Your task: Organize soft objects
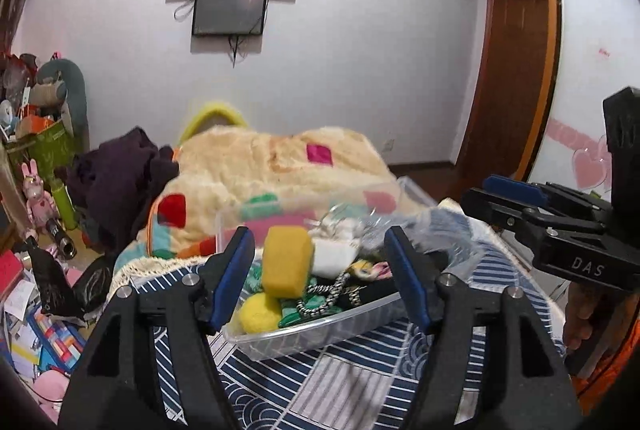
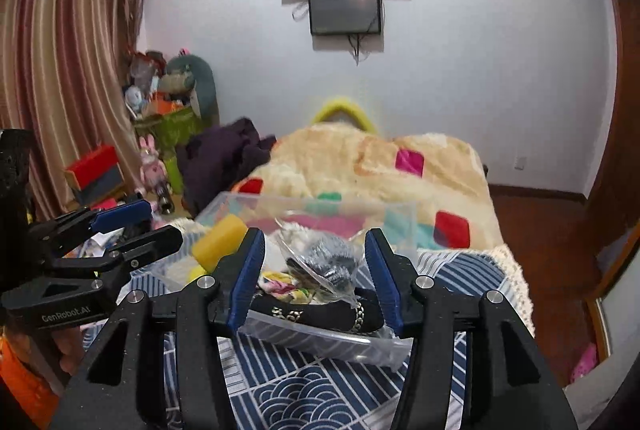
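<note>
Overhead, both grippers' fingers wide (left gripper (image 1: 320, 270), right gripper (image 2: 316, 270)), above clear plastic bin (image 1: 320, 338) of spongy yellow block (image 1: 286, 260).

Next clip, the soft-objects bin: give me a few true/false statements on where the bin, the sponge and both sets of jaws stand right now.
1. The clear plastic bin rests on the blue patterned cloth. True.
2. The yellow sponge lies on the floor. False: it is in the bin.
3. The left gripper is clamped on the sponge. False: its jaws are open and hold nothing.
4. The right gripper has open jaws. True.
5. A crinkled clear bag sits in the bin. True.
</note>
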`<state>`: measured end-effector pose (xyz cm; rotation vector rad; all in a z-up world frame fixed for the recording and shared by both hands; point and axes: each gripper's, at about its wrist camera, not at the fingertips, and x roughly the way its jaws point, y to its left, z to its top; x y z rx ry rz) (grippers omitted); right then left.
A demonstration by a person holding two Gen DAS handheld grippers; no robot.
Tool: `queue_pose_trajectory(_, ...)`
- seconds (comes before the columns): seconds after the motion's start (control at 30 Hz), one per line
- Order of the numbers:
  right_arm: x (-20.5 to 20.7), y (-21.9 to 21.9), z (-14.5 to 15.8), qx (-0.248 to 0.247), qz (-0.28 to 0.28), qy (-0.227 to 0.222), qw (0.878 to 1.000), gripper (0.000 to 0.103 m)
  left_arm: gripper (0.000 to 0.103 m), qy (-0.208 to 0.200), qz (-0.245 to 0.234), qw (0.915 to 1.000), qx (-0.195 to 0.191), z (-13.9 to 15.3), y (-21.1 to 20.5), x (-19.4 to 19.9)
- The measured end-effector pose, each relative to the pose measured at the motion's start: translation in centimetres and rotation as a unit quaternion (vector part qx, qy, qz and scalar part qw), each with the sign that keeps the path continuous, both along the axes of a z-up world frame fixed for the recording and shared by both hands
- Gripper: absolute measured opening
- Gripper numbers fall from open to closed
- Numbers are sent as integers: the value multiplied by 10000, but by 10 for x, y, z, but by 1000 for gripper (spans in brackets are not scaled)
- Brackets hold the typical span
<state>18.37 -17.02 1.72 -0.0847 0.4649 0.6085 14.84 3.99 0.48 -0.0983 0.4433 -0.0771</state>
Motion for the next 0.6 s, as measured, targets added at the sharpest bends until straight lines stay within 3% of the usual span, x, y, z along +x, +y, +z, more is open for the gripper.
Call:
queue_pose_trajectory(0.23,-43,-15,20,283,70,-537,9981,64,70,-389,-130,9990,-202,22,-4,-39)
queue_pose_trajectory(0.37,-57,-19,19,351,72,-616,9975,66,70,-536,-160,9984,-127,22,-15,-62)
queue_pose_trajectory(0.47,-67,-23,15,452,5,-699,9965,79,83,-702,-87,9975,-42,21,-24,-78)
queue_pose_trajectory(0.6,-79,-28,9,508,-21,-726,9961,81,90,-808,-133,9966,-31,21,-32,-94)
